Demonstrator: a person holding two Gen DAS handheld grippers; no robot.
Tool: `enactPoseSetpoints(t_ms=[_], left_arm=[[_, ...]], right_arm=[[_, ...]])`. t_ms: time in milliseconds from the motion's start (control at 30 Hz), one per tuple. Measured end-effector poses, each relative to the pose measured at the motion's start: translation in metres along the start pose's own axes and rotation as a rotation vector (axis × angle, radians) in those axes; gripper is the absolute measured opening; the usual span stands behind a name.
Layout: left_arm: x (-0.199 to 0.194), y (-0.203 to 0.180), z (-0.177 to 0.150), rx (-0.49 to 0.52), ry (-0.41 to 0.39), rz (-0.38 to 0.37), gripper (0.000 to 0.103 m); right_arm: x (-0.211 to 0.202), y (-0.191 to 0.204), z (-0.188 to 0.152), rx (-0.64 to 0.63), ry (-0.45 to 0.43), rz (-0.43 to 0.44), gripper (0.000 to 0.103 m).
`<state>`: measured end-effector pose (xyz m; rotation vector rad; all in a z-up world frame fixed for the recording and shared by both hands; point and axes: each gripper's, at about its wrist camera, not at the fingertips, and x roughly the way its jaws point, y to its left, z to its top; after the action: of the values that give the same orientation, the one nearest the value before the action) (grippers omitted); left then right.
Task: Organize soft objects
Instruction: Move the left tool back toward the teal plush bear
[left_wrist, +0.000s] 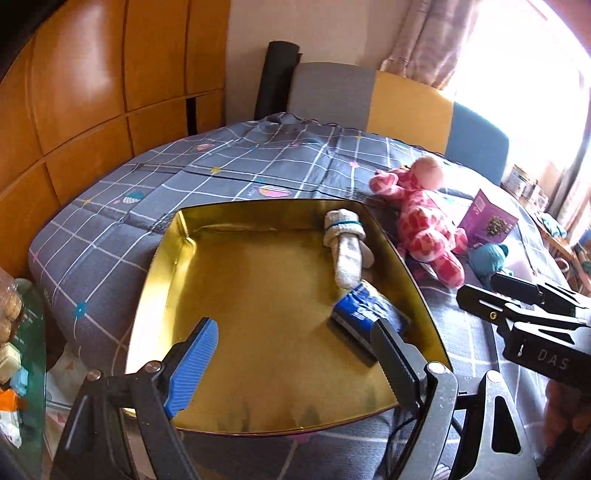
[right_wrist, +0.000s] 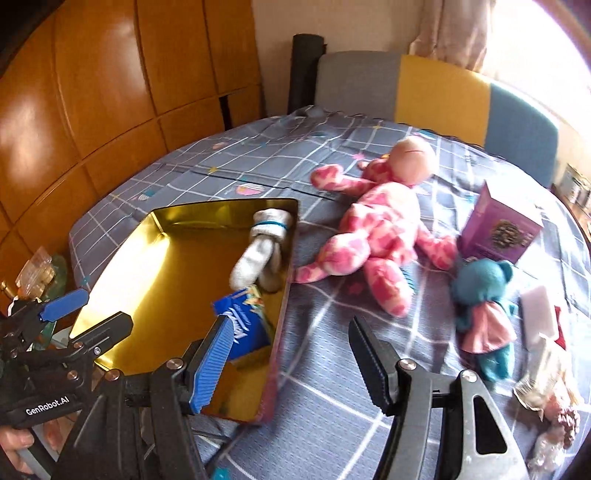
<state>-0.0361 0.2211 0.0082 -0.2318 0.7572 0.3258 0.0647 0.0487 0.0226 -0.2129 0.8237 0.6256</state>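
White rolled sock (left_wrist: 345, 251) and blue tissue pack (left_wrist: 364, 314) inside the gold tin (left_wrist: 166, 258) on the bed (left_wrist: 258, 162), pink plush giraffe (right_wrist: 380, 229) and teal bear (right_wrist: 484, 306) beside it, left gripper (left_wrist: 295, 354) and right gripper (right_wrist: 291, 354) jaws apart, empty.

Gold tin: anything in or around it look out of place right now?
Mostly tidy. In the gold tin, the blue packet leans tilted against the right wall, not flat like the rolled socks. The pink plush and teal bear lie outside.
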Motion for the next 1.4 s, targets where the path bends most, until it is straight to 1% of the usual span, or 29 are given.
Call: enactPoseSetpoints(t_ms=[233,433,533,600,733,900,1033,1100,1200,1267,1400], left_arm=[[-0.003,-0.026,0.002,0.077,0.000,-0.020,0.086],[-0.002,-0.050,0.005,0.138,0.003,-0.042,0.087],[0.001,-0.063,0.007,0.166,0.016,-0.074,0.087],[0.003,-0.073,0.009,0.181,0.025,-0.091,0.087],[0.007,-0.093,0.014,0.216,0.047,-0.152,0.087],[0.008,-0.120,0.025,0.256,0.044,-0.209,0.087],[0.017,-0.151,0.034,0.298,0.058,-0.242,0.087],[0.022,-0.165,0.038,0.309,0.072,-0.268,0.085],[0.034,-0.194,0.045,0.318,0.099,-0.328,0.083],[0.047,-0.215,0.048,0.323,0.120,-0.345,0.079],[0.078,-0.254,0.053,0.316,0.173,-0.374,0.069]], right_arm=[[-0.019,-0.030,-0.013,0.042,-0.026,-0.057,0.066],[-0.037,-0.070,-0.026,0.078,-0.036,-0.143,0.066],[-0.044,-0.093,-0.033,0.102,-0.031,-0.191,0.066],[-0.049,-0.109,-0.038,0.117,-0.027,-0.224,0.066],[-0.060,-0.148,-0.050,0.154,-0.015,-0.306,0.066],[-0.067,-0.201,-0.065,0.213,0.000,-0.416,0.066],[-0.074,-0.241,-0.077,0.302,-0.012,-0.490,0.066],[-0.078,-0.256,-0.082,0.382,-0.033,-0.489,0.066],[-0.088,-0.273,-0.086,0.499,-0.082,-0.451,0.066],[-0.093,-0.279,-0.089,0.539,-0.101,-0.449,0.066],[-0.094,-0.291,-0.094,0.619,-0.103,-0.405,0.066]])
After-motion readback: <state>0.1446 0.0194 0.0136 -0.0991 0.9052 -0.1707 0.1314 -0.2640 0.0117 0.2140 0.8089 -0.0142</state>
